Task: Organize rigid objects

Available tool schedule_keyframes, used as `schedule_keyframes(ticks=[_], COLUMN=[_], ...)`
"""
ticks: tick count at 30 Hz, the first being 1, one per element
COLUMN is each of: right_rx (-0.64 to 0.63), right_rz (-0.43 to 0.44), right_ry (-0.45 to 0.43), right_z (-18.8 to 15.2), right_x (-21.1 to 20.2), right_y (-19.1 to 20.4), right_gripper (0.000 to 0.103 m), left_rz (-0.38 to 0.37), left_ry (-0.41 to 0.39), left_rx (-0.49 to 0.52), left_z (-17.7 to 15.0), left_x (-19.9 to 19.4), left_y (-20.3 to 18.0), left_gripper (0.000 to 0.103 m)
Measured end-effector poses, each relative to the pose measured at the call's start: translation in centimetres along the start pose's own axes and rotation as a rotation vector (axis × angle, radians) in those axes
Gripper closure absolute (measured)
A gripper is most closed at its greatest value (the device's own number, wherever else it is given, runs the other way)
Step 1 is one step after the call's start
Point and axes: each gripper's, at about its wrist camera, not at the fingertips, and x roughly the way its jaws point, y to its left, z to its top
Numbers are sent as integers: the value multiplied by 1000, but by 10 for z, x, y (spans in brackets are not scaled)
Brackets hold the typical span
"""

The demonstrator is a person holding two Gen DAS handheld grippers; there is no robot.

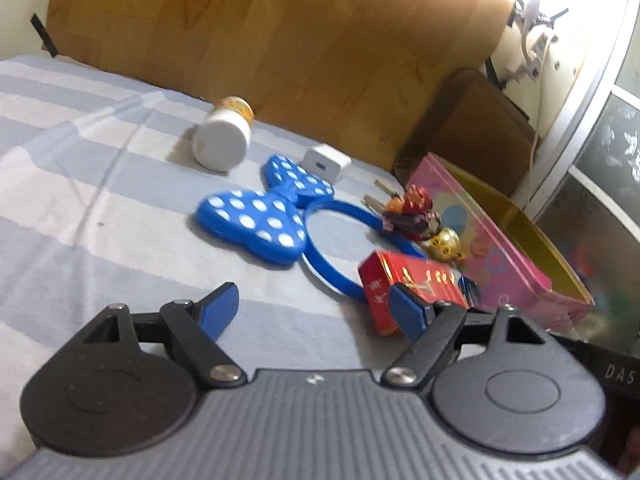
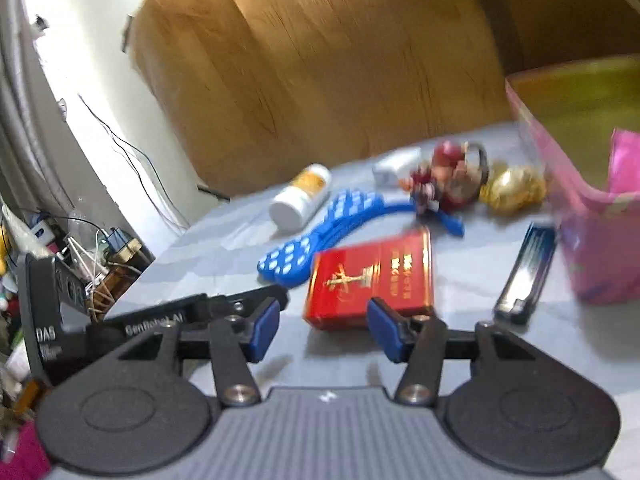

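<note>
Two tools: both hovered over the bed [image 1: 80, 168].
Left tool [image 1: 316, 312]: jaws wide apart, empty.
Right tool [image 2: 324, 328]: jaws apart, empty, red box [image 2: 372, 280] just ahead.

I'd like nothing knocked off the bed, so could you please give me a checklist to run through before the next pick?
1. Right tool open and empty: ok.
2. Left tool open and empty: ok.
3. Red box ahead of right tool, top unobstructed: ok.
4. Pink tin open to receive items: ok.
5. Blue headband apart from red box: not ok; they overlap in the left wrist view.
6. White bottle stable on its side: cannot tell.
</note>
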Motion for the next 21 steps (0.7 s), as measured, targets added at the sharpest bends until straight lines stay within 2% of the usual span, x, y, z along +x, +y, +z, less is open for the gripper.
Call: schedule_keyframes(ticks=[3, 5, 8, 10, 12, 15, 16, 17, 18, 19, 21], right_rx=[-18, 12, 15, 12, 24, 41, 56, 70, 83, 73, 40], right_rz=[-50, -72, -121, -130, -120, -120, -121, -109, -85, -72, -72], right_ry=[-70, -74, -80, -72, -58, -6, 12, 32, 57, 44, 43], right_z=[7, 13, 17, 15, 12, 11, 8, 5, 2, -2, -4], right_x=[-10, -10, -7, -4, 0, 6, 9, 13, 18, 18, 15], right_y=[-4, -11, -20, -21, -25, -37, -38, -40, -43, -40, -31], right_gripper=[51, 51, 48, 46, 46, 46, 46, 50, 56, 61, 62], left_rz=[-25, -62, -100, -124, -130, -111, -108, -114, -108, -121, -114], left_ry=[-23, -37, -34, -1, 40, 101, 121, 137, 121, 152, 147], left_rx=[-30, -45, -8, 23, 35, 37, 26, 12, 18, 25, 21], left_z=[7, 13, 20, 19, 15, 5, 1, -2, -5, -5, 0], left_x=[-11, -16, -13, -7, 2, 19, 25, 30, 29, 31, 26], left_y=[4, 2, -11, -20, -25, -28, -26, -25, -27, -31, -38], left_gripper=[20, 20, 22, 30, 35, 36, 43, 46, 61, 63, 63])
